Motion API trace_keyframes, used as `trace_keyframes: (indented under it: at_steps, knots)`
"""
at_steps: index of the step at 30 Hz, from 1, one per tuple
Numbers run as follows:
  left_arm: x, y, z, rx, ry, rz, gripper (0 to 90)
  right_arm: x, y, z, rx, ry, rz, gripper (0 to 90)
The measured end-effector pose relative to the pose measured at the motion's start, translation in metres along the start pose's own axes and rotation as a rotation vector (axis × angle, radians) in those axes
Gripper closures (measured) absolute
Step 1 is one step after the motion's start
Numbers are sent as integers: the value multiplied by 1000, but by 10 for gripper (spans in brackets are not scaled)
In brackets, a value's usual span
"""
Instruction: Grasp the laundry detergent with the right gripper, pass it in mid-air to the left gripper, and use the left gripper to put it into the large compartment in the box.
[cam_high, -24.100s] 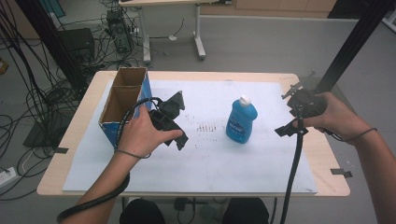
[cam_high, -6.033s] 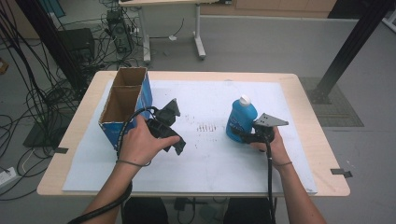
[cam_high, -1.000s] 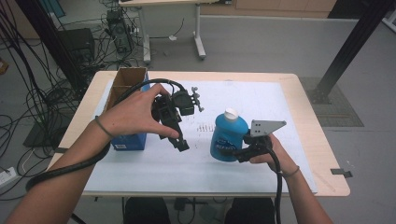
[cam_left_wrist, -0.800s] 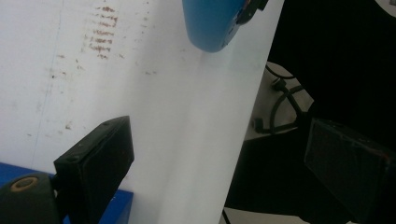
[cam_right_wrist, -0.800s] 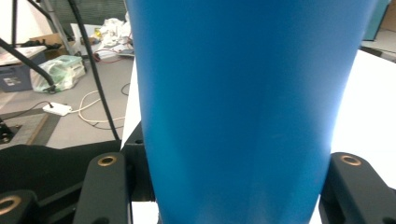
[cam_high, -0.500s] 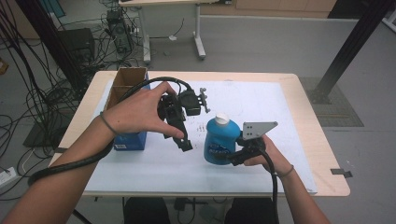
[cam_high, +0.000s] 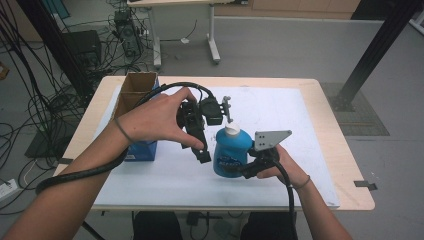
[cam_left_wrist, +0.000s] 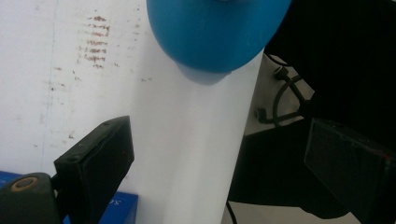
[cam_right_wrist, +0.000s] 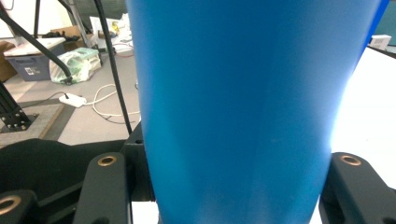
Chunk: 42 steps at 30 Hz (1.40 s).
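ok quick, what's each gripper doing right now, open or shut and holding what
Left gripper: open, holding nothing, raised beside the blue bottle.
Right gripper: shut on the blue bottle, one jaw on each side of its body.

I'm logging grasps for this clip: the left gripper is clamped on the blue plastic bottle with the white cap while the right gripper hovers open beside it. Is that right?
The sides are swapped. In the high view the right gripper is clamped on the blue plastic bottle with the white cap; the right gripper view shows its jaws on both sides of it. The left gripper hovers open beside it, holding nothing.
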<state>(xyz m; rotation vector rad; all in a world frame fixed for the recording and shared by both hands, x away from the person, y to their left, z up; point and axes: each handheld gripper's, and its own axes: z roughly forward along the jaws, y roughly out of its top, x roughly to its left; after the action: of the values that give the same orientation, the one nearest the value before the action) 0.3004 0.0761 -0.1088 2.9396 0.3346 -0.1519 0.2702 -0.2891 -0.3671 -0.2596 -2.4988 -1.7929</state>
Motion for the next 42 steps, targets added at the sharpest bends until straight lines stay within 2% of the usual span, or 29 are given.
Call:
trace_keyframes:
  at_steps: [6, 9, 20, 39, 42]
  knots:
    - [0, 4, 1, 8, -2, 4, 85, -1, 0, 4, -9, 9, -3, 417]
    - [-3, 7, 1, 14, 10, 10, 87, -2, 2, 6, -6, 20, -9, 417]
    - [-3, 16, 5, 31, 2, 31, 86, -2, 9, 14, 10, 48, -26, 417]
    - [-12, 32, 11, 57, 4, 56, 85, -1, 18, 28, 40, 66, -58, 418]
    - [-13, 34, 12, 60, 6, 61, 85, -1, 18, 30, 40, 69, -50, 418]
